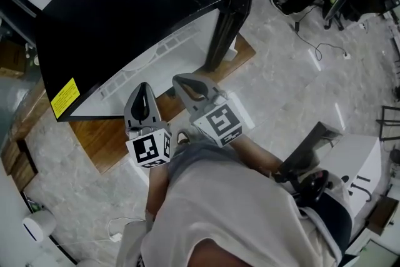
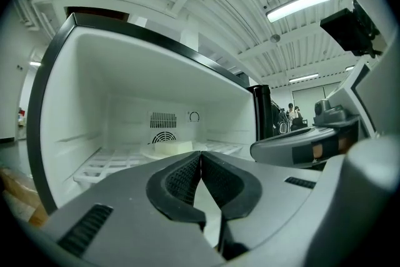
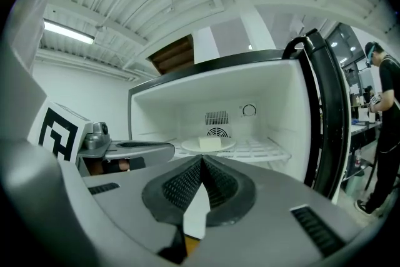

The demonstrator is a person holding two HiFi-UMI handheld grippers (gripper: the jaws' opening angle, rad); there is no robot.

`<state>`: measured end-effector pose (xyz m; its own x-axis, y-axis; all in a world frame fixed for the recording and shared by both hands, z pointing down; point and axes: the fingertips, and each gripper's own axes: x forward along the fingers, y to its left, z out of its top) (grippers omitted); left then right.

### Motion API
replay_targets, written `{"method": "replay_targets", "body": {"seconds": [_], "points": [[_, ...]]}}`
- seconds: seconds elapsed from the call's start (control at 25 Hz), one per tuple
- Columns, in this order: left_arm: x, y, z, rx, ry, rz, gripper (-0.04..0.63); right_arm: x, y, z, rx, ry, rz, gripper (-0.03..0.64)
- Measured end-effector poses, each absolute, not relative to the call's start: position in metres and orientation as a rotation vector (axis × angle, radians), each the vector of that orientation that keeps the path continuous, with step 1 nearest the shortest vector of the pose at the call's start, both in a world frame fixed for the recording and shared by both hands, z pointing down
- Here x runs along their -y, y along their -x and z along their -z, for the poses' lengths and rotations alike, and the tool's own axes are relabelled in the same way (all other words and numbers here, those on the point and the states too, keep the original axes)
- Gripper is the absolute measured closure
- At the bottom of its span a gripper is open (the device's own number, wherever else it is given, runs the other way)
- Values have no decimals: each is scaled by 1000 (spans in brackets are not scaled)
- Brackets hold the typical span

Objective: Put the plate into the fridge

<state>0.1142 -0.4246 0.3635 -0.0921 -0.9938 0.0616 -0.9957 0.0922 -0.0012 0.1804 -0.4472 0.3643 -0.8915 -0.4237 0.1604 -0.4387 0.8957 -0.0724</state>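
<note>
Facing the open fridge (image 3: 156,119), both grippers sit side by side at its mouth. Left gripper (image 2: 200,154): jaws pressed tip to tip, nothing between them. Right gripper (image 3: 202,161): same, clenched and empty. Neither touches the plate.

Plate (image 3: 229,144) is inside the fridge, flat on the white wire shelf (image 3: 272,151), toward the back, just in front of the round fan vent (image 3: 217,132). A pale block (image 3: 210,142) lies on its middle. Judged from this, the plate is in place and the task looks about done.

Handling, as a guess: the plate looks stiff, smooth and light, probably slick under the pads and breakable if it is ceramic. The rim is the only place to take hold, best at the near edge. It needs to stay level, since the loose block could slide off. The wire shelf gives uneven support, so the plate could rock if nudged.

Hard to make out:
- Plate material and what the block is: too small to tell.
- In the left gripper view the jaws cover the plate's near edge.
- Head view shows only the fridge's black top and the black door (image 3: 328,115), nothing of the inside.
- Fridge floor and anything below the shelf are blocked by the gripper bodies.
</note>
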Motion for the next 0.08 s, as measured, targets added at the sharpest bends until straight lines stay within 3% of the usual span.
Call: {"method": "replay_targets", "body": {"seconds": [0.08], "points": [[425,-116,-363,2281,-2086,-65,577,449,-183,-362,2925,-673,-161,600]]}}
